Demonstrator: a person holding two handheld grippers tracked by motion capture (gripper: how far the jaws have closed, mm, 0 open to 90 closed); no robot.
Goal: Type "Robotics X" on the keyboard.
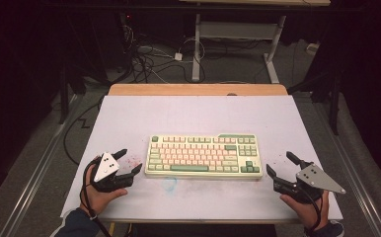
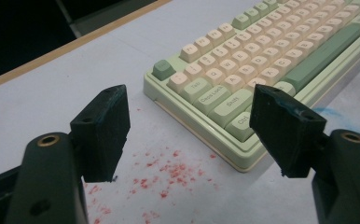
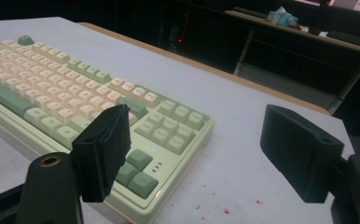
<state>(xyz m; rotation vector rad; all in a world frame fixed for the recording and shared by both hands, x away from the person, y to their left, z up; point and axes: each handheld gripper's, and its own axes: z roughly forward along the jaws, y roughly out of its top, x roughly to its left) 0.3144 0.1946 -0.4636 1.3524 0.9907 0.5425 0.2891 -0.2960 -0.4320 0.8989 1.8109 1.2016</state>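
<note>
A pale green keyboard (image 1: pixel 203 156) with cream and green keys lies flat in the middle of the white table (image 1: pixel 193 118). My left gripper (image 1: pixel 129 161) is held open just off the keyboard's left end, nothing between its jaws. In the left gripper view the keyboard's (image 2: pixel 266 60) near left corner sits between my spread fingertips (image 2: pixel 104 128). My right gripper (image 1: pixel 282 165) is open beside the keyboard's right end. The right gripper view shows the keyboard's (image 3: pixel 75 98) right corner behind the left pad (image 3: pixel 104 147), the gap empty.
Red specks (image 2: pixel 169 170) stain the table by the left gripper, and a faint blue ring mark (image 1: pixel 169 183) lies in front of the keyboard. A wooden edge (image 1: pixel 198 89) runs along the table's far side. Cables (image 1: pixel 149 64) and desk legs (image 1: pixel 197 49) stand on the floor beyond.
</note>
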